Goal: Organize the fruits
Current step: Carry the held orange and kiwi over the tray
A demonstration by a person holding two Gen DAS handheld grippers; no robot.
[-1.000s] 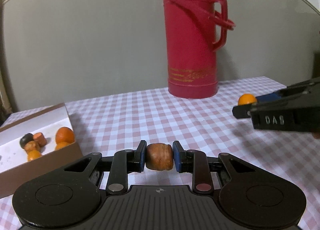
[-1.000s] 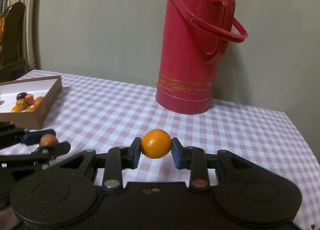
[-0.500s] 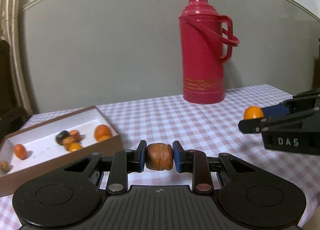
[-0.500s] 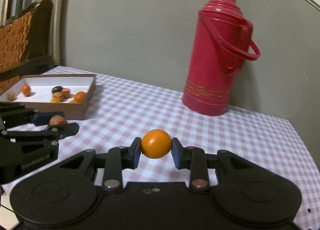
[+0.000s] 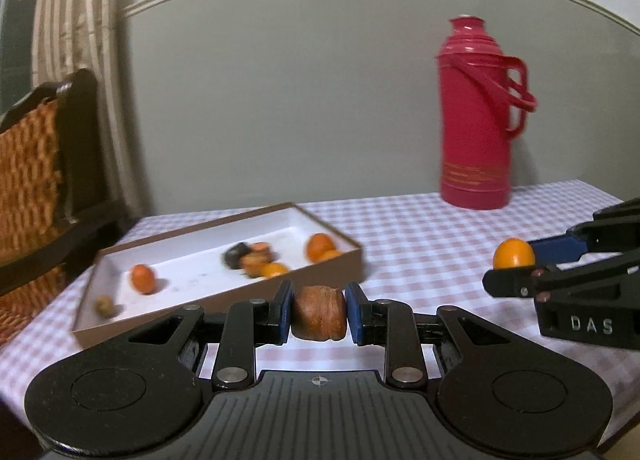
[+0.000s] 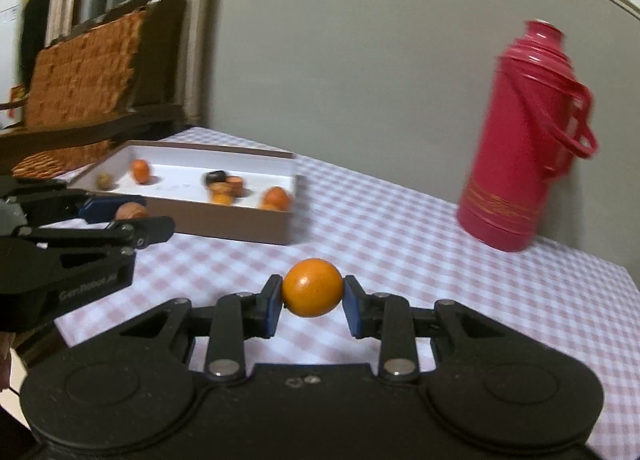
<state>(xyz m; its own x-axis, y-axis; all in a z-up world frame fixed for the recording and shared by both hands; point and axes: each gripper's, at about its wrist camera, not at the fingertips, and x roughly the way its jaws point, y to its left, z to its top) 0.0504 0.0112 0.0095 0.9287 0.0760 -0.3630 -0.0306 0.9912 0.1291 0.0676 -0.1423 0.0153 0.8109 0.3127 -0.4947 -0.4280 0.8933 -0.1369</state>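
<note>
1. Both jaw pairs are closed on fruit: the left gripper [image 5: 319, 313] pinches a brown ridged fruit [image 5: 319, 313] between its blue pads, and the right gripper [image 6: 312, 299] pinches a round orange fruit [image 6: 312, 287] the same way.
2. The brown ridged fruit is squat and barrel-shaped, with its grooves running top to bottom and its flatter ends against the pads, so its long axis lies across the jaws. The round orange fruit has no clear long axis.
3. Both fruits are held above the checked tablecloth [image 5: 420, 236], clear of its surface.
4. Ahead and to the left lies an open brown box [image 5: 224, 292] with a white inside. In it sit a lone orange fruit [image 5: 143, 278], a small pale brownish one [image 5: 105, 305] near the left corner, a cluster of dark and orange pieces [image 5: 252, 258], and a larger orange fruit [image 5: 319, 246] near the right wall.
5. The box's near wall stands between the held brown fruit and the pieces inside.
6. A tall red thermos [image 5: 476, 112] with a handle stands upright at the far side of the table, well apart from the box.
7. A wicker chair [image 6: 84, 68] stands beyond the table's left end.
8. In the left wrist view the right gripper shows only partly, cut off by the right edge. The box's contents are blurred, so the kinds of fruit cannot be told.
</note>
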